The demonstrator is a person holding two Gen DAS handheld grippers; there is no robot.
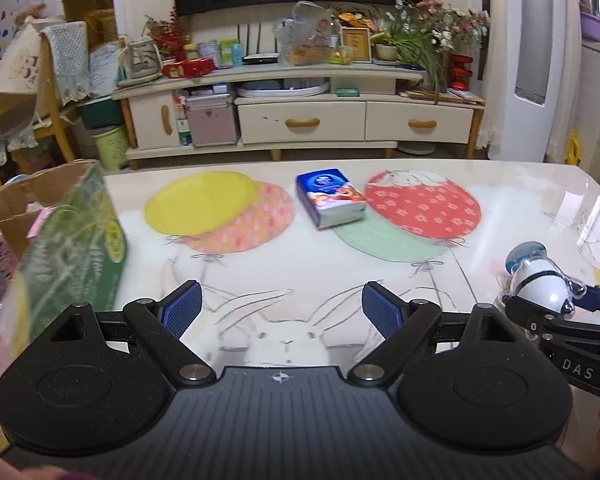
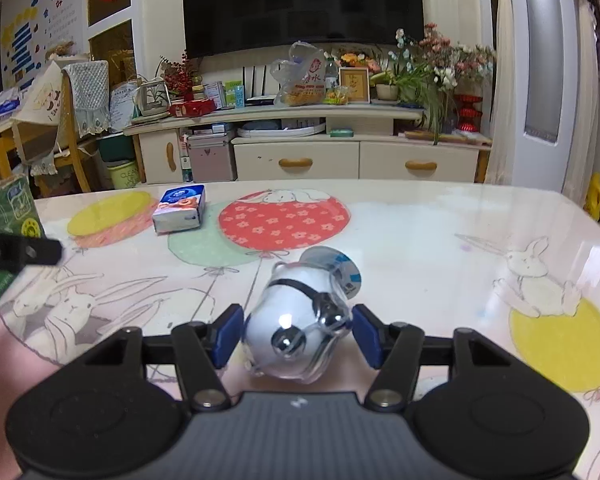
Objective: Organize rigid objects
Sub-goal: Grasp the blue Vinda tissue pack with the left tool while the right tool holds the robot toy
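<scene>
My left gripper (image 1: 281, 312) is open and empty above the table's near edge. A green box (image 1: 76, 256) stands blurred just left of it, beside a cardboard box (image 1: 24, 196) holding other packs. A blue biscuit box (image 1: 330, 196) lies on the table ahead; it also shows in the right wrist view (image 2: 180, 208). My right gripper (image 2: 296, 336) has its blue pads around a white panda-shaped toy in clear packaging (image 2: 300, 320), which lies on the table; the left pad touches it, the right pad is close. The toy also shows in the left wrist view (image 1: 540, 280).
The table (image 2: 420, 240) has a balloon and rabbit print cover. Its far edge faces a TV cabinet (image 1: 300, 120) with clutter. A chair (image 1: 48, 92) stands at the far left. The green box also shows in the right wrist view (image 2: 8, 216).
</scene>
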